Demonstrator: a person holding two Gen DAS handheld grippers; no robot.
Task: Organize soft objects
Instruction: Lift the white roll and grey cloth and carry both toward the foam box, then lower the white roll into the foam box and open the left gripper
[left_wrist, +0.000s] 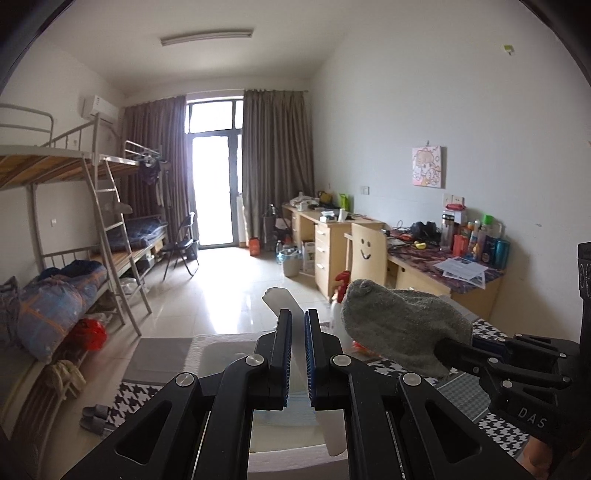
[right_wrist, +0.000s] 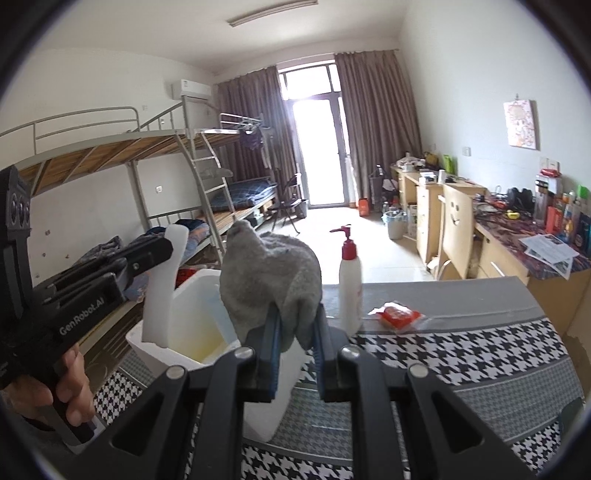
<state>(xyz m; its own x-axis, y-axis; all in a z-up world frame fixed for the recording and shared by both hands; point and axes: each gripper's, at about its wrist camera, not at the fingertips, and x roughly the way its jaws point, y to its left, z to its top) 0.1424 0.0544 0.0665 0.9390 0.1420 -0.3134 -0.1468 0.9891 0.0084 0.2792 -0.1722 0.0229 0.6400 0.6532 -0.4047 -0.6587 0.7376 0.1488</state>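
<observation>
My left gripper (left_wrist: 297, 317) is shut on a white foam strip (left_wrist: 284, 301) that stands upright between its fingers, over a white foam box (right_wrist: 192, 325). In the right wrist view the same strip (right_wrist: 162, 284) reaches down into the box. My right gripper (right_wrist: 295, 314) is shut on a grey sock (right_wrist: 269, 277) and holds it above the box's near right rim. The sock also shows in the left wrist view (left_wrist: 399, 321), just right of the left gripper.
The box stands on a table with a houndstooth cloth (right_wrist: 461, 354). A white pump bottle with a red top (right_wrist: 350, 280) and a red packet (right_wrist: 400, 315) lie right of the box. Bunk beds (right_wrist: 147, 166) run along the left, desks (right_wrist: 498, 251) along the right.
</observation>
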